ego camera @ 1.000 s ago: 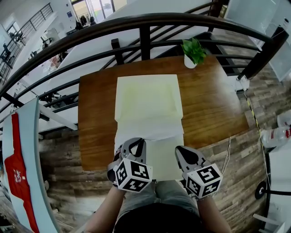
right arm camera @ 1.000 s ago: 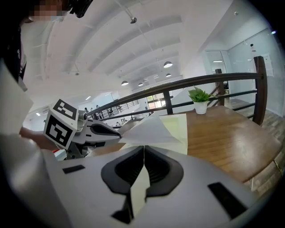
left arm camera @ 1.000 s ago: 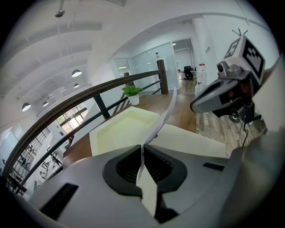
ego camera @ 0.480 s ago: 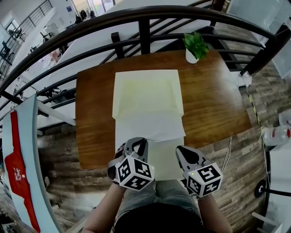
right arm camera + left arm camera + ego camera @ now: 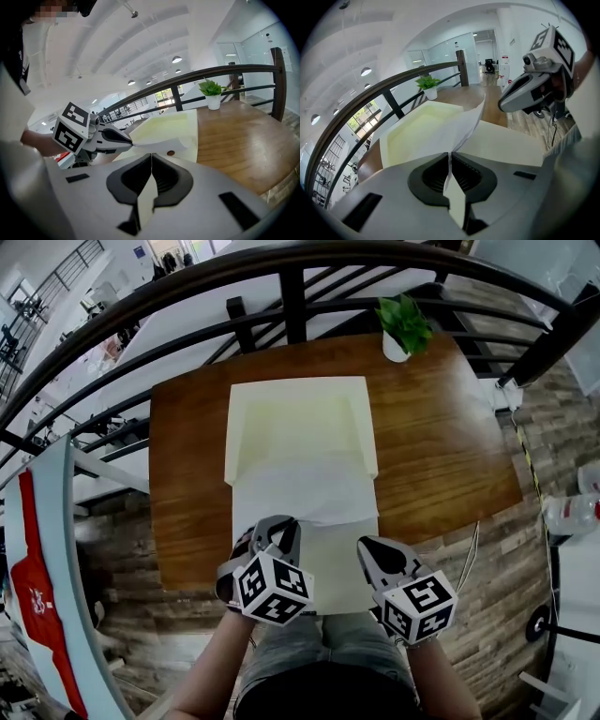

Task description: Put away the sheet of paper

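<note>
A white sheet of paper (image 5: 302,491) is held level above an open cream folder (image 5: 298,418) on the wooden table (image 5: 431,437). My left gripper (image 5: 279,529) is shut on the sheet's near left corner, with the paper edge pinched between the jaws (image 5: 450,161). My right gripper (image 5: 368,547) is shut on the near right corner (image 5: 151,164). The sheet (image 5: 157,143) sags toward the folder's far half (image 5: 171,123). The folder's near flap (image 5: 336,563) lies under the grippers. Each gripper shows in the other's view: the right gripper (image 5: 506,101), the left gripper (image 5: 129,141).
A small potted plant (image 5: 403,329) stands at the table's far right corner. A dark curved railing (image 5: 300,268) runs just beyond the table. The table's near edge is close to the person's knees. The floor to the right holds cables and a white object (image 5: 570,512).
The sheet's far edge now reaches a little farther over the folder's far half. Both grippers keep their hold and have hardly shifted.
</note>
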